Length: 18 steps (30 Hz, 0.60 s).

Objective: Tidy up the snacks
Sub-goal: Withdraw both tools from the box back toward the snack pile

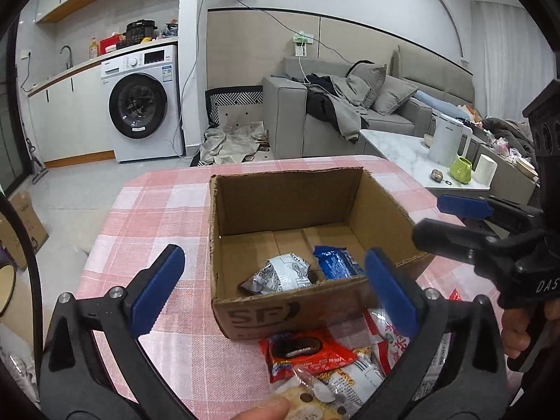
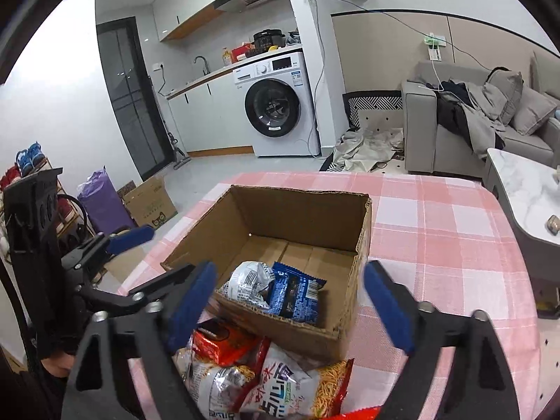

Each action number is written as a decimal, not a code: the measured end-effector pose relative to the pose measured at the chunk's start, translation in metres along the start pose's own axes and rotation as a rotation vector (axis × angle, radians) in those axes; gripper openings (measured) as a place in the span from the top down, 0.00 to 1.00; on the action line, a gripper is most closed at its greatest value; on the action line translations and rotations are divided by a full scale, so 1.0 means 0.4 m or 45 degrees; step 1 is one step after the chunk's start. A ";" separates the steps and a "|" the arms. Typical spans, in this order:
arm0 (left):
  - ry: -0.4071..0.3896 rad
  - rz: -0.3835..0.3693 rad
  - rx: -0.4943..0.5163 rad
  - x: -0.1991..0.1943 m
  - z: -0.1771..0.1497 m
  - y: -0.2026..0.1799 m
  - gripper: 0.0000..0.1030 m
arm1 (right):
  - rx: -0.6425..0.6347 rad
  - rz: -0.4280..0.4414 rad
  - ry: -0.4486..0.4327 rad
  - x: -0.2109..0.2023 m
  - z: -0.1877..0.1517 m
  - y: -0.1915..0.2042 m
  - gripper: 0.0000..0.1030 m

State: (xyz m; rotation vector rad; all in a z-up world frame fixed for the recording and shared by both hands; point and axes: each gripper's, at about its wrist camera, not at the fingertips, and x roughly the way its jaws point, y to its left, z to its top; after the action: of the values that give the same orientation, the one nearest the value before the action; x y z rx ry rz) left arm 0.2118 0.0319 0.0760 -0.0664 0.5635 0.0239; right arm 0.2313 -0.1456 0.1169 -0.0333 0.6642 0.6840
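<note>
While both hang over the box (image 1: pixel 290 301) | left hand-held gripper (image 1: pixel 276 290) released | right hand-held gripper (image 2: pixel 290 301) released

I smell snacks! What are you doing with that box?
A person is sorting snacks into the cardboard box on the pink checked table. A silver packet and a blue packet are already inside. More packets wait in a pile in front. The left hand-held gripper and right hand-held gripper are both open and empty.

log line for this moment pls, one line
left gripper open, empty | right gripper open, empty | cardboard box: silver packet, blue packet inside | snack pile outside, in front of box
</note>
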 end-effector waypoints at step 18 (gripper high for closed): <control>0.030 -0.020 0.038 -0.145 -0.106 0.003 0.01 | 0.046 -0.026 -0.006 -0.112 -0.066 0.005 0.00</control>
State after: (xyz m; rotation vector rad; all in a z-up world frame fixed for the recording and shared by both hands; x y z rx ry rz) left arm 0.1404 0.0298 0.0710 -0.0423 0.5866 -0.0003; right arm 0.1893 -0.1761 0.1221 -0.0051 0.6704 0.6518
